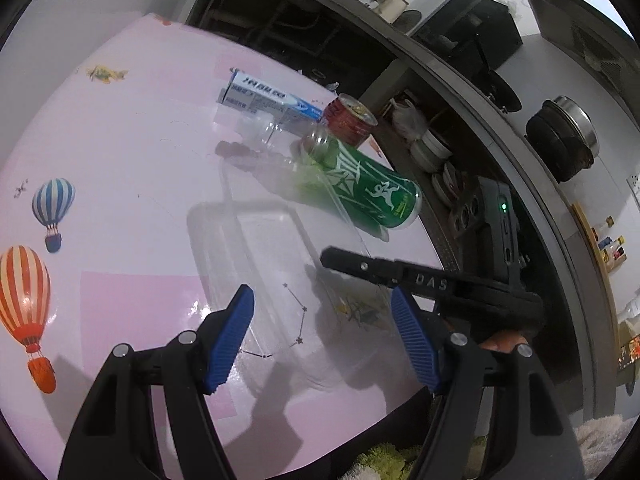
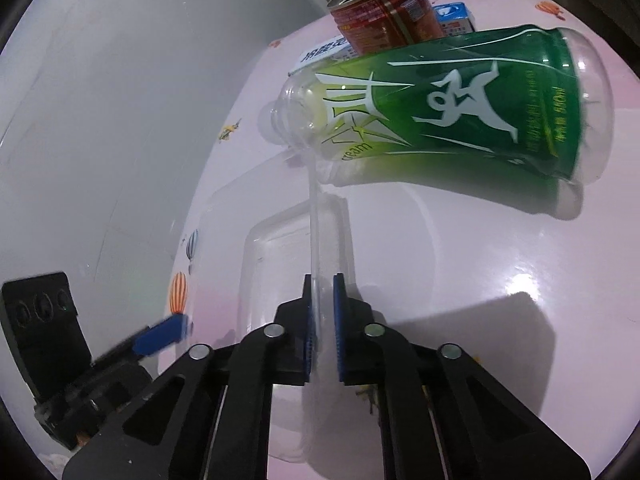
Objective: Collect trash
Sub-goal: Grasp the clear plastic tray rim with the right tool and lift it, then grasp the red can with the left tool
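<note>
Pinching clear tray (image 2: 320, 248) in hand-held gripper (image 2: 322, 320)

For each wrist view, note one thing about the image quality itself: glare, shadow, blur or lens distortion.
Left wrist view: fisheye bends the counter edge into an arc, glare spots the pink table, and the left gripper casts soft shadows. Right wrist view: a bright glare patch and a hard dark shadow lie right of the right gripper; the green bottle bulges, and the other gripper's blue pad is blurred.

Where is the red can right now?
The red can stands at the pink table's far edge, between the toothpaste box and the lying green bottle.
</note>
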The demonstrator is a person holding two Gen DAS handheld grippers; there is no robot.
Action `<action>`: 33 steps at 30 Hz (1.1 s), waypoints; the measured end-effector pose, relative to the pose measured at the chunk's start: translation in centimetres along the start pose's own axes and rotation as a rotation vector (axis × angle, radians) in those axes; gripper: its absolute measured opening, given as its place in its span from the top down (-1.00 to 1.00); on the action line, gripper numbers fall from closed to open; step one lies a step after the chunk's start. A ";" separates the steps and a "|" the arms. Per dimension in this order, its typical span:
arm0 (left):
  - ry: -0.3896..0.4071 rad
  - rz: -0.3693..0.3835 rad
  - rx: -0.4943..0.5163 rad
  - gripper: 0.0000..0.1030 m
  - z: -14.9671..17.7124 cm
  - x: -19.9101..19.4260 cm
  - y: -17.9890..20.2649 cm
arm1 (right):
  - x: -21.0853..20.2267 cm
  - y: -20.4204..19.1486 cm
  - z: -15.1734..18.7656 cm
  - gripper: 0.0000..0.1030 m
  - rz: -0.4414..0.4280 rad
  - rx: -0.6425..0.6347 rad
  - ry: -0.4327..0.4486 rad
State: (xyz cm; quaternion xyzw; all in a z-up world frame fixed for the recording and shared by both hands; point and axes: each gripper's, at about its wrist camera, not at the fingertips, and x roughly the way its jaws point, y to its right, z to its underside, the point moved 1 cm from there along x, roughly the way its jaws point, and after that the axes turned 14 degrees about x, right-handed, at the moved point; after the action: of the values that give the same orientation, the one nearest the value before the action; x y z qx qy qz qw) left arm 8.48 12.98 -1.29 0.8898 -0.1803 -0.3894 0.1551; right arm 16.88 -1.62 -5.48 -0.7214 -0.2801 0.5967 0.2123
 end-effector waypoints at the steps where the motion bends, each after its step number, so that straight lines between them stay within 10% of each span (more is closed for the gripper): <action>1: 0.010 -0.012 0.014 -0.33 -0.2 -0.2 0.2 | 0.1 0.0 0.0 0.93 0.006 -0.005 0.006; 22: 0.158 -0.215 0.378 -0.76 -12.7 8.1 5.2 | -10.2 7.5 3.7 0.94 0.108 0.082 0.199; 33: 0.099 -0.277 0.358 -0.77 -15.8 14.0 4.4 | -12.8 11.1 3.4 0.94 0.117 0.200 0.284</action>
State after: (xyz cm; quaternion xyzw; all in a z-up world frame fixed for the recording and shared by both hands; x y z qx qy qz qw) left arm 28.31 4.99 1.89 0.9374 -0.1149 -0.3248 -0.0517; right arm 13.53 -18.50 -3.83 -0.7890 -0.1441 0.5248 0.2852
